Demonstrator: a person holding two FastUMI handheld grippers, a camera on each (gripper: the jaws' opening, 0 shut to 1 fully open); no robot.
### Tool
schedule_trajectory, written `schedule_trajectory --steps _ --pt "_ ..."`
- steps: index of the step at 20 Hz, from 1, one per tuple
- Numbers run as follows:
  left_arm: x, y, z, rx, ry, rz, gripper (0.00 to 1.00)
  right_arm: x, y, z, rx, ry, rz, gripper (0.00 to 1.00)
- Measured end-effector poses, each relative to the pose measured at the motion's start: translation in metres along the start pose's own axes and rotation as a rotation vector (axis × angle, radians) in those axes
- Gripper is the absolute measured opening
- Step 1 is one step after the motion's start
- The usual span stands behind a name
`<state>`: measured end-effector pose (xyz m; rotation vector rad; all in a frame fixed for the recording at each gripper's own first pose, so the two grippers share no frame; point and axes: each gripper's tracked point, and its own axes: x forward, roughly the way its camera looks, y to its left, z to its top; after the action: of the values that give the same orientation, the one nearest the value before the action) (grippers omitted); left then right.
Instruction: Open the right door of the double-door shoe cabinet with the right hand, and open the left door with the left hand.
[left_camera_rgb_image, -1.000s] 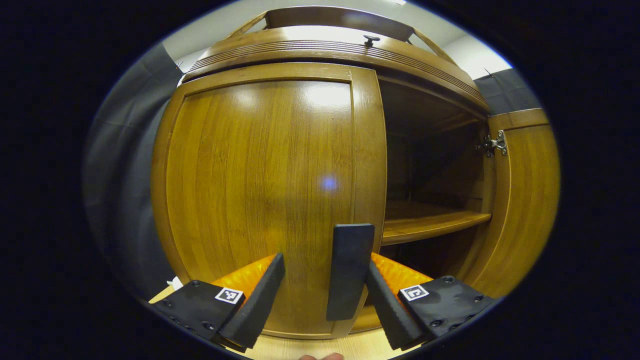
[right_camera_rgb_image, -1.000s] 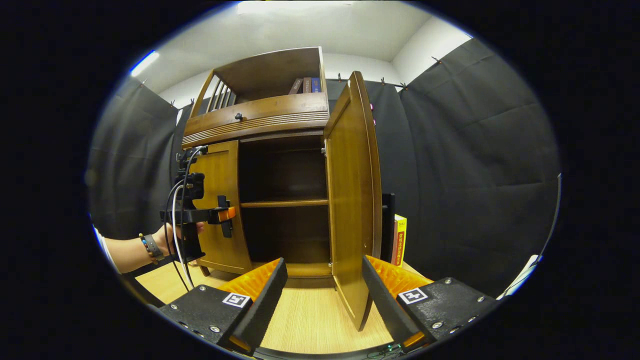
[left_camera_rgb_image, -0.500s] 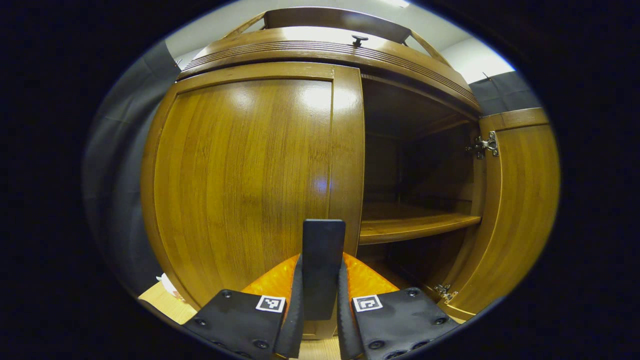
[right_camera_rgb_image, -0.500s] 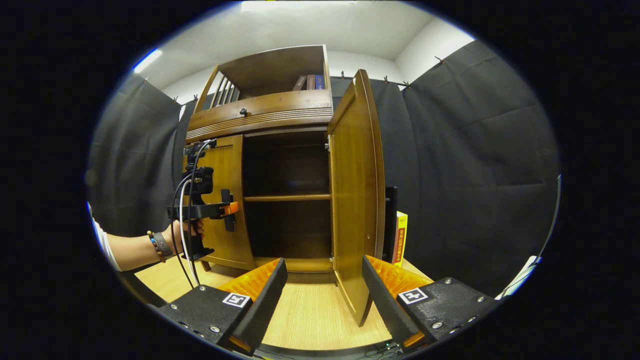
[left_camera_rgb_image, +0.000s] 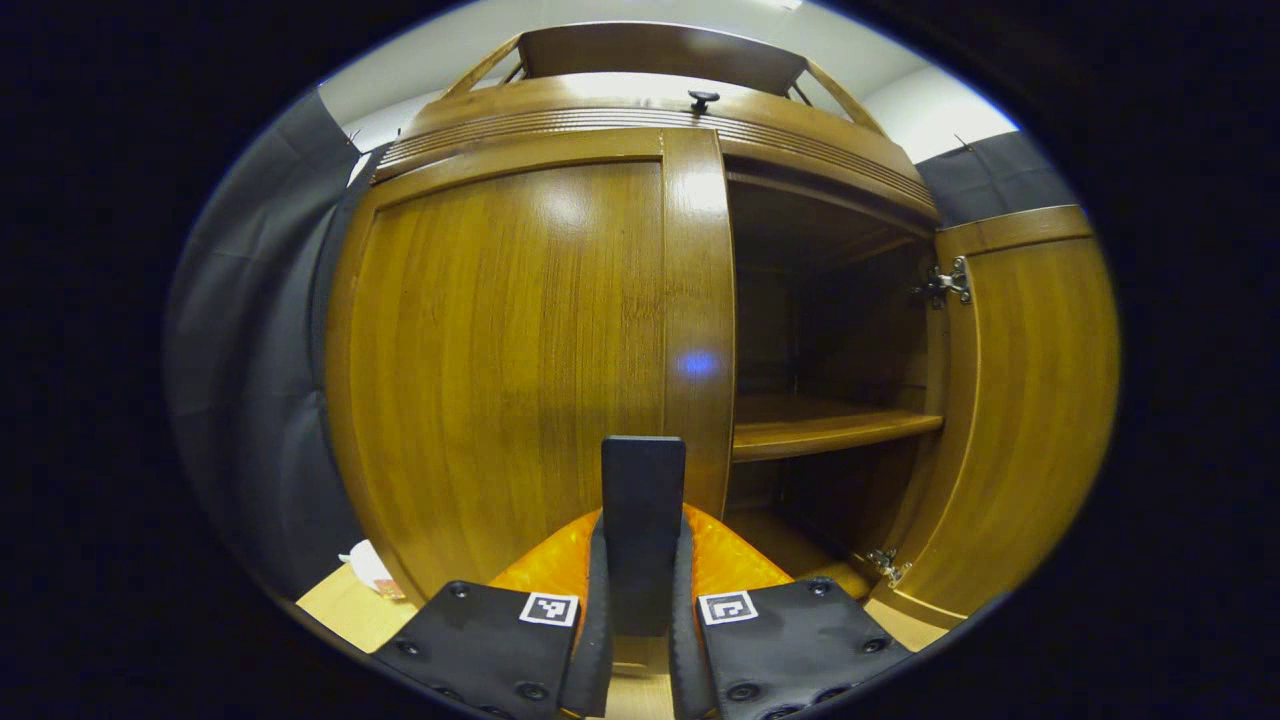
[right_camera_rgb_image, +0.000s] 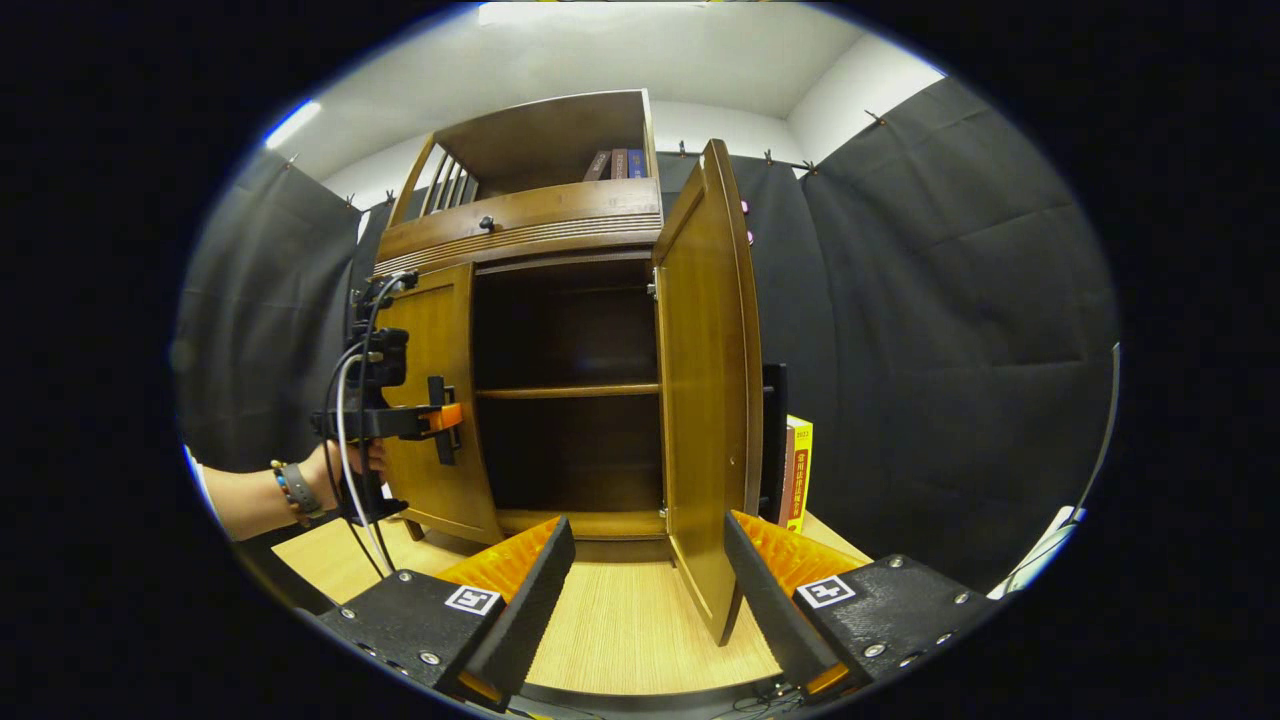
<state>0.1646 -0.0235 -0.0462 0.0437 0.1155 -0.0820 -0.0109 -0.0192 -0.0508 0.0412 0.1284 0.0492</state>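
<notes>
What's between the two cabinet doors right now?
Right gripper view: between left door and open right door lies the dark cabinet interior with one shelf.

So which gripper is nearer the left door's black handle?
Left. The left gripper is shut on the black handle of the left door; the right gripper hangs open, back from the cabinet, by the right door.

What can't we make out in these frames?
- Left door handle, left gripper view: lower end hidden between the left gripper's fingers.
- Books on the top shelf, right gripper view: too small to read.
- Yellow book, right gripper view: mostly hidden behind the right door.
</notes>
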Motion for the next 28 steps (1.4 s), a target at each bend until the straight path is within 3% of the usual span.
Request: schedule_trajectory --steps 6,13,17,19,22,23,24,25,26,27,28 --pt "-0.073 0.03 0.003 -0.009 0.018 0.053 0.28 0.008 0.018 -0.005 -0.004 0.021 0.068 0.92" --pt "-0.146 0.095 0.003 -0.011 0.008 0.188 0.27 0.021 0.036 -0.003 -0.01 0.002 0.117 0.92" --pt "-0.169 0.137 0.007 -0.015 -0.001 0.269 0.19 0.028 0.046 -0.004 0.001 0.012 0.152 0.92" --pt "-0.172 0.15 0.004 0.008 -0.008 0.25 0.17 0.034 0.053 -0.005 -0.007 0.012 0.168 0.96" --pt "-0.178 0.179 -0.008 0.006 -0.011 0.201 0.16 0.036 0.056 -0.004 -0.017 0.011 0.18 0.92" --pt "-0.178 0.192 -0.011 -0.016 -0.011 0.193 0.14 0.037 0.058 -0.003 -0.022 0.012 0.182 0.99" --pt "-0.18 0.201 -0.007 -0.035 -0.028 0.18 0.13 0.035 0.056 -0.004 -0.029 0.015 0.178 0.92" --pt "-0.18 0.209 -0.009 -0.05 -0.015 0.162 0.11 0.034 0.055 -0.005 -0.037 0.019 0.172 0.92" --pt "-0.181 0.213 -0.01 -0.049 -0.015 0.137 0.02 0.034 0.055 -0.006 -0.042 0.024 0.165 0.92" --pt "-0.181 0.215 -0.011 -0.039 -0.01 0.105 0.1 0.034 0.055 -0.006 -0.041 0.027 0.163 0.92" --pt "-0.181 0.219 -0.01 -0.029 -0.011 0.081 0.1 0.035 0.057 -0.006 -0.036 0.033 0.162 0.92"
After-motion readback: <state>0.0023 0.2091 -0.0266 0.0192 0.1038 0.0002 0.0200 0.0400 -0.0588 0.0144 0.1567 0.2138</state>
